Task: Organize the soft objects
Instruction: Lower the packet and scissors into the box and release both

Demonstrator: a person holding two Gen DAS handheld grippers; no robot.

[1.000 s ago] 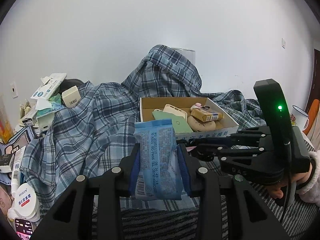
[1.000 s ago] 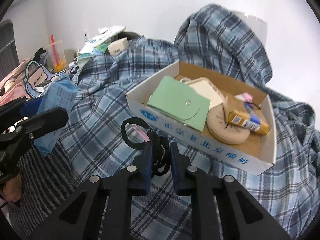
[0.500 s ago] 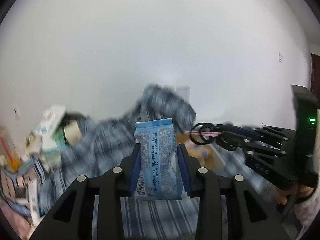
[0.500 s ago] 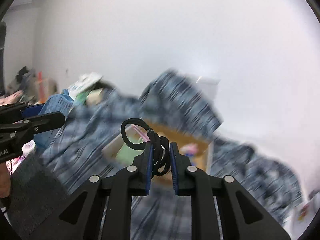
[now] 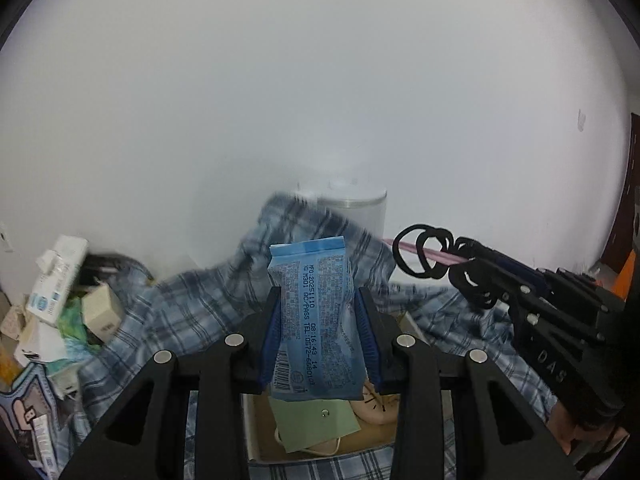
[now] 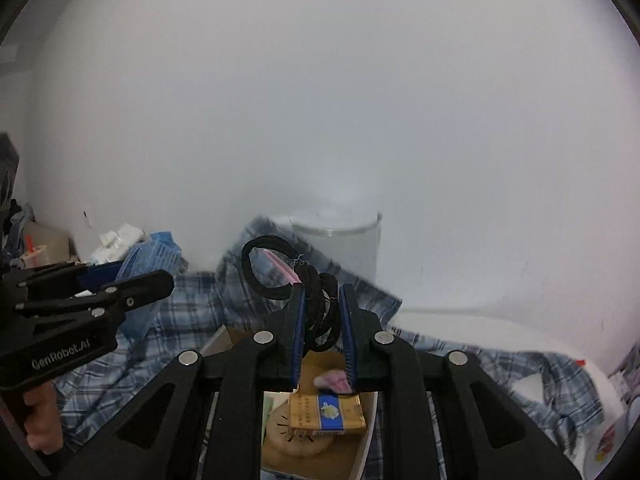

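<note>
1. Blue packet [image 5: 314, 322] stands upright, clamped between the pads of the left gripper [image 5: 316, 332], held in the air above the cardboard box [image 5: 260, 436].
2. Black hair ties [image 6: 288, 284], a bunch on a pink card, pinched between the narrow jaws of the right gripper [image 6: 322, 320]; loops stick out past the fingertips.
3. Surface: a blue plaid shirt [image 5: 192, 312] lies rumpled across the whole top, draped up over a white cylinder [image 5: 360, 208] at the back. The box sits on the shirt.
4. Room: plain white wall fills the upper part of both views.
5. Left view only: a heap of small cartons and packets [image 5: 60, 304] at the left edge; a green card [image 5: 316, 424] and a round tan cushion-like piece in the box.
6. Right view only: a gold-and-blue pack [image 6: 328, 412] lying on that round tan piece [image 6: 296, 440], a pink scrap beside it; bare white surface [image 6: 480, 324] to the right of the shirt.
</note>
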